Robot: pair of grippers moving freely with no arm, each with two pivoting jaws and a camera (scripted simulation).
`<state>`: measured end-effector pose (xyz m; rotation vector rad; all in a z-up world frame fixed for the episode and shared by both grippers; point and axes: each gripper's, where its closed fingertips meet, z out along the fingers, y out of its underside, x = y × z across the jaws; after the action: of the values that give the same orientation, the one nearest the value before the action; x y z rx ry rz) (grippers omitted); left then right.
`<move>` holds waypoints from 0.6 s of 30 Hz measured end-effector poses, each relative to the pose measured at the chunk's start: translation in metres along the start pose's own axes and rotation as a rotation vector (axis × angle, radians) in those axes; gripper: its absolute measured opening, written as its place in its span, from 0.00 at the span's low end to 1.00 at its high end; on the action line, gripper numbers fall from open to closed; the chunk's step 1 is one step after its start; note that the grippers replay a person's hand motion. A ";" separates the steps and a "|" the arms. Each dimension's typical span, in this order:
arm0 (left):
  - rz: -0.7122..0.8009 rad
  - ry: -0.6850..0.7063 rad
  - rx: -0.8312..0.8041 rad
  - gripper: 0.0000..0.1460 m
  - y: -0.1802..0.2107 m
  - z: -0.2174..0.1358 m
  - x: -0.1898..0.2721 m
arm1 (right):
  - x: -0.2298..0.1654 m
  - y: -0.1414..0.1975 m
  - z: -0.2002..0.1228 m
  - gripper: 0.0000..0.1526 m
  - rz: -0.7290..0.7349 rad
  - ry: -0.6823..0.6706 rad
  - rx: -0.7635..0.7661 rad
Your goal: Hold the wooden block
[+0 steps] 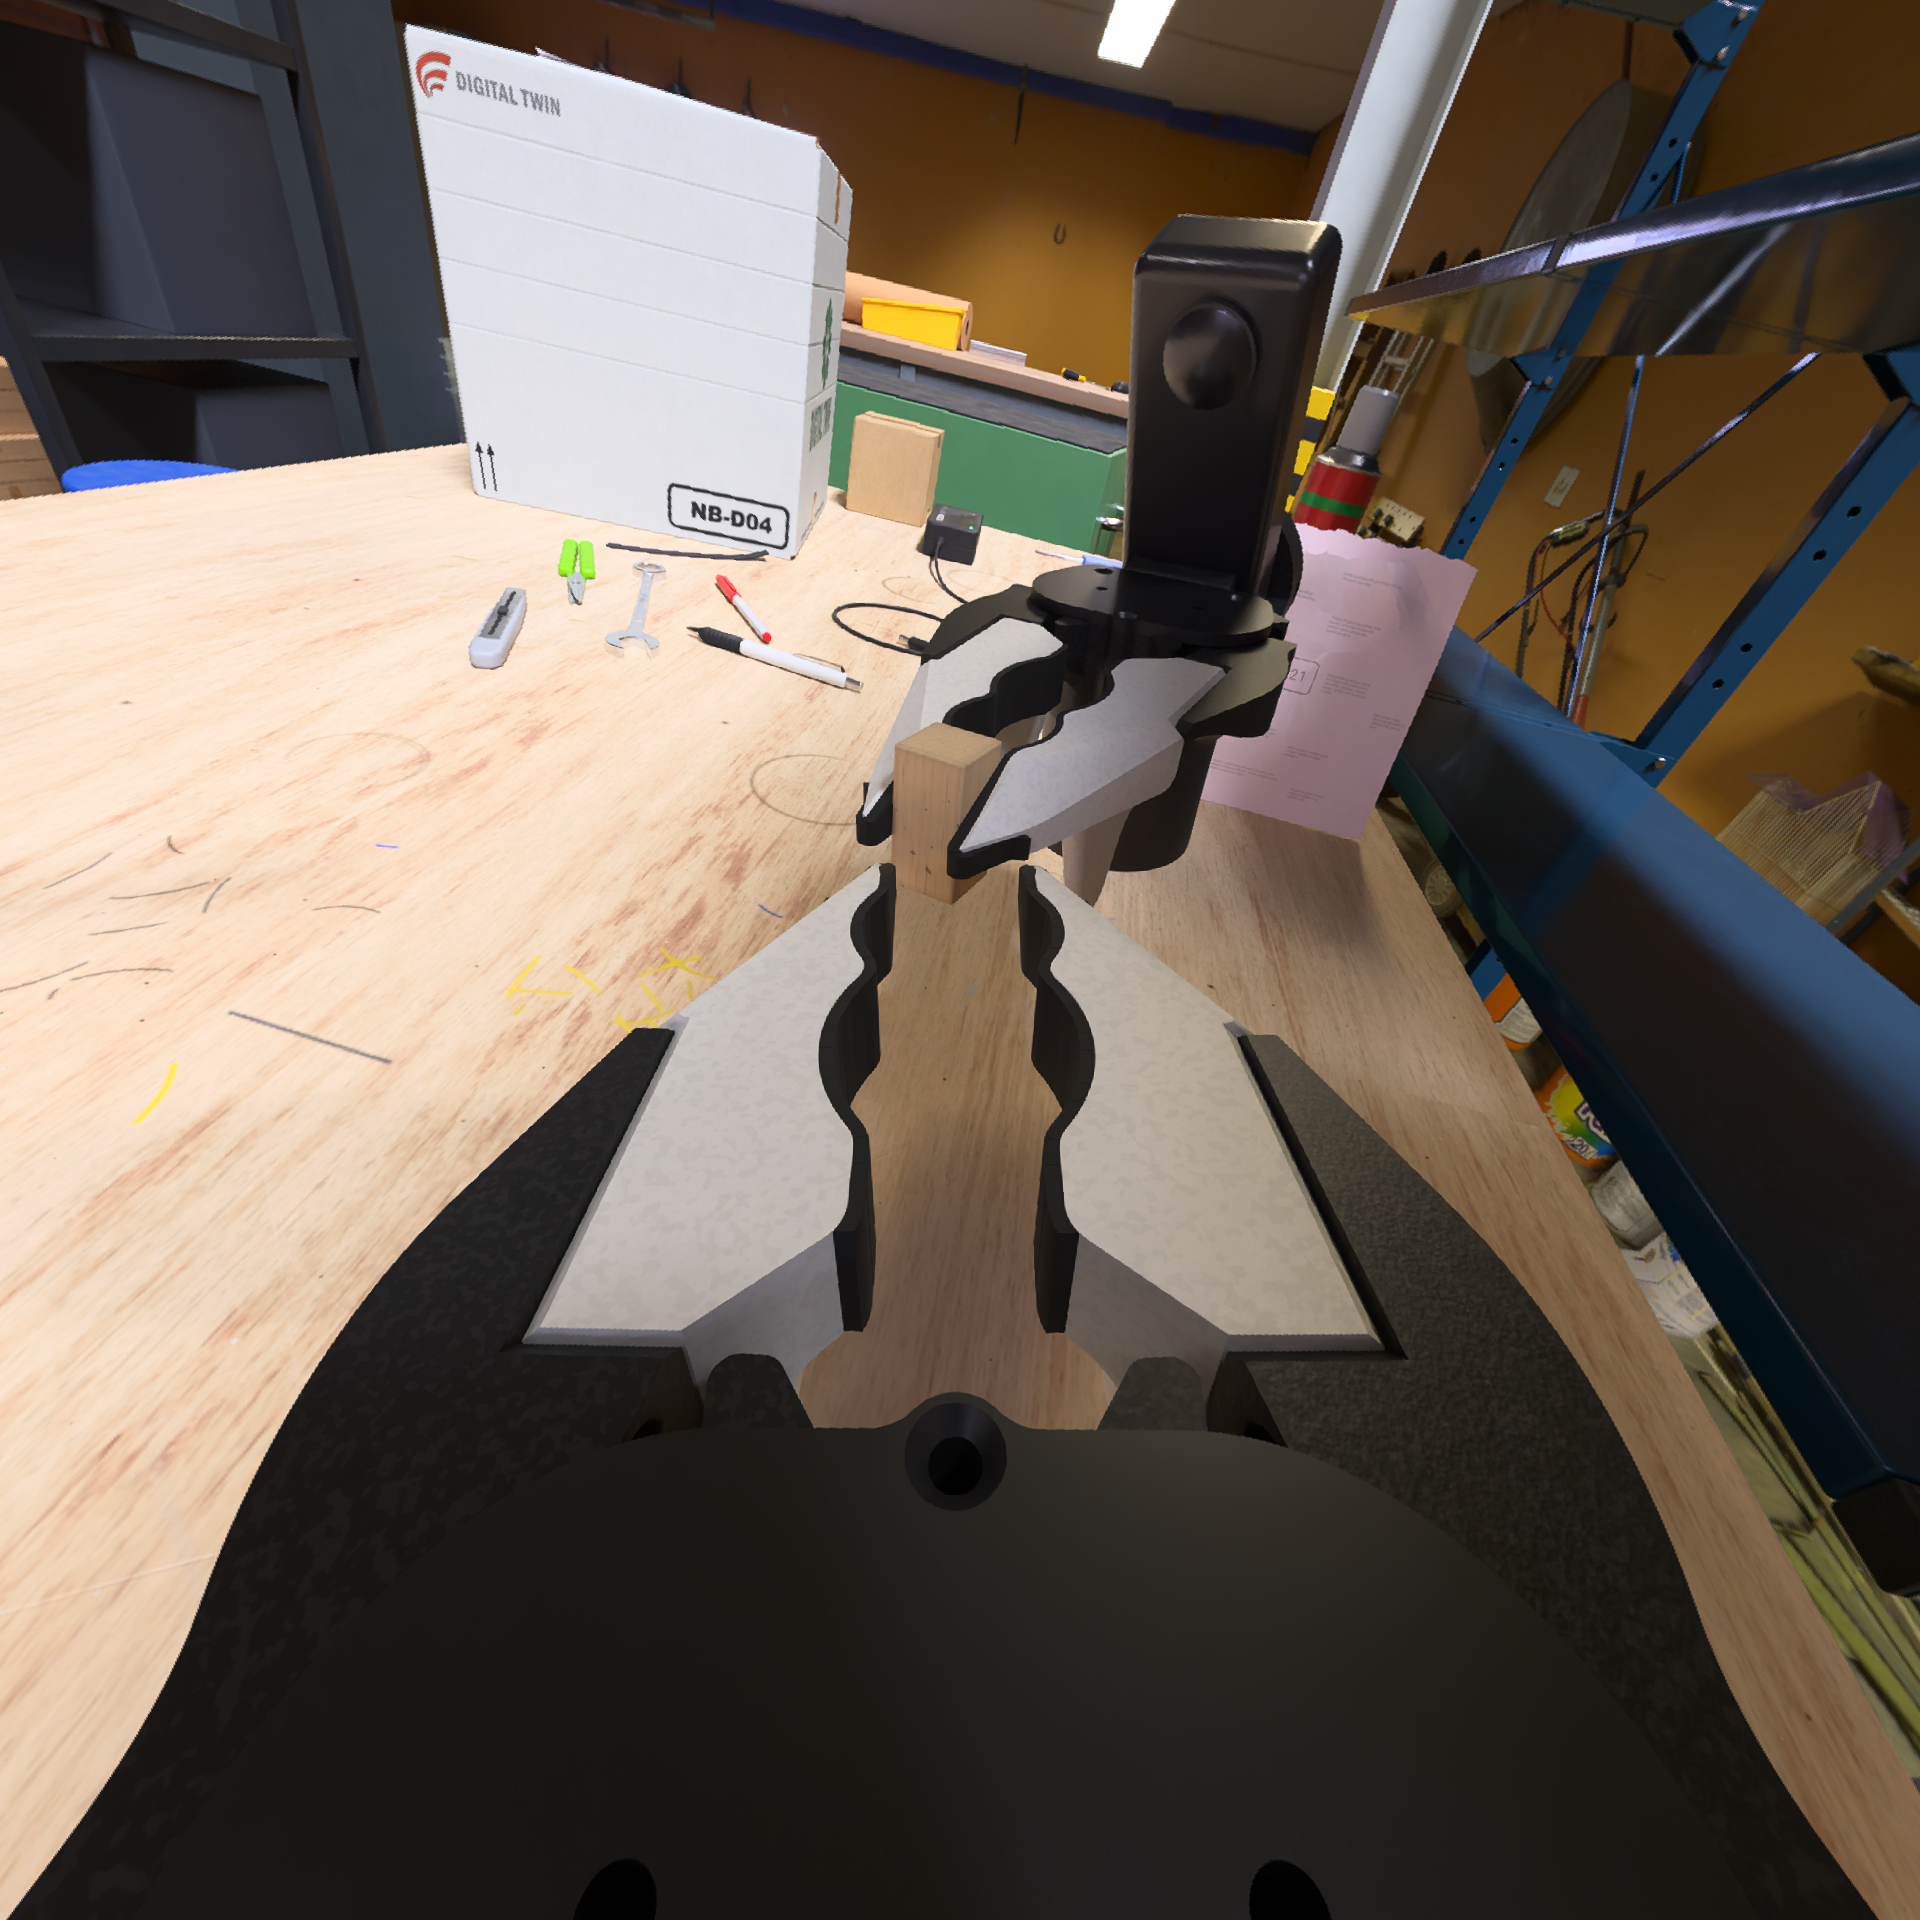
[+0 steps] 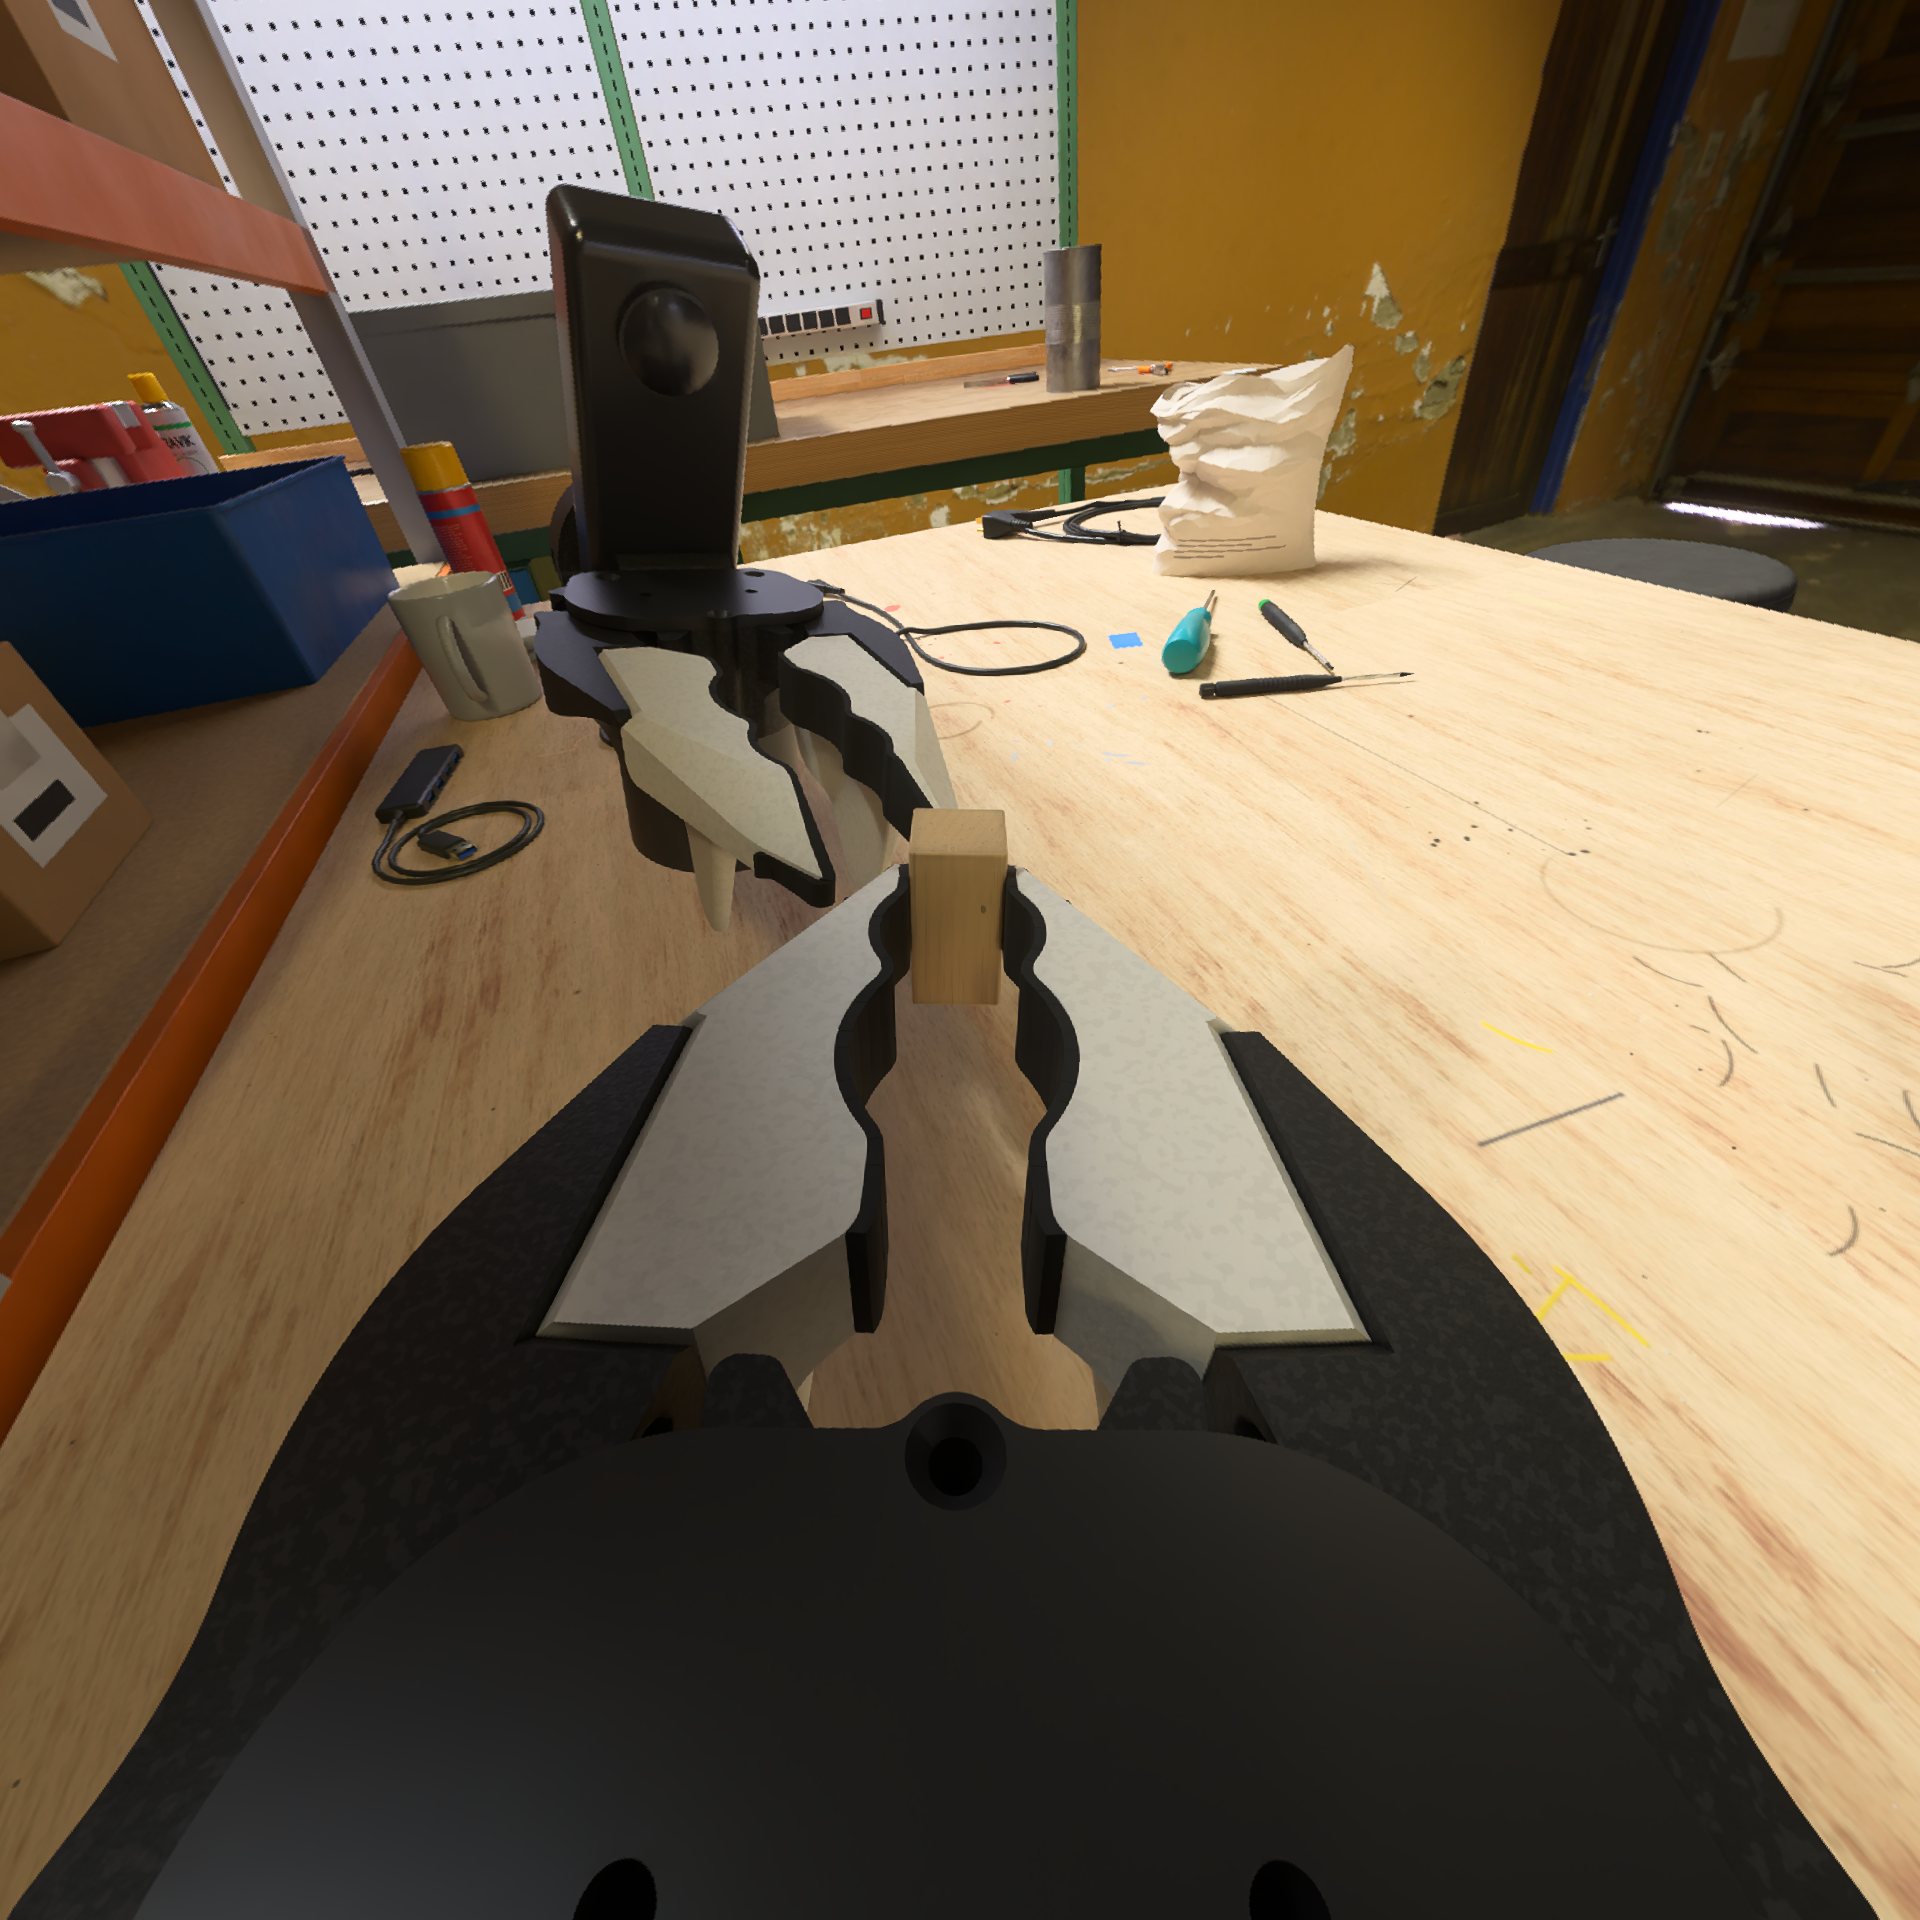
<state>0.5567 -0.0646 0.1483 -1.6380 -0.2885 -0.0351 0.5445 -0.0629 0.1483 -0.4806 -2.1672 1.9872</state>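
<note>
The right gripper (image 2: 954, 894) is clamped on the wooden block (image 2: 956, 906), its two fingertips pressed against the block's opposite sides near its middle. The block stands upright between them, raised a little above the plywood table (image 2: 1351, 935) (its bottom edge shows clear of the surface). The left gripper (image 1: 956, 883) has its fingers parted with nothing between them; their tips sit just short of the block's lower end, not touching it. In the left wrist view the right gripper (image 1: 925, 831) faces the camera with the block (image 1: 935, 810) pinched in its tips.

Farther out on the table, that same view shows a white cardboard box (image 1: 634, 301), green-handled pliers (image 1: 576, 566), a wrench (image 1: 637, 613), two markers (image 1: 774, 655) and a pink sheet (image 1: 1340, 675). The right wrist view shows a grey mug (image 2: 468, 644), a coiled USB cable (image 2: 457, 831), a teal screwdriver (image 2: 1187, 636) and a crumpled paper bag (image 2: 1247, 468).
</note>
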 end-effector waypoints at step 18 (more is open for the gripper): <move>0.027 -0.003 0.029 0.16 -0.005 -0.002 0.002 | 0.000 -0.005 0.000 0.11 0.007 -0.001 0.025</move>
<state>0.5578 -0.0660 0.1535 -1.6132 -0.2677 -0.0081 0.5440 -0.0637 0.1532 -0.4841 -2.1413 2.0164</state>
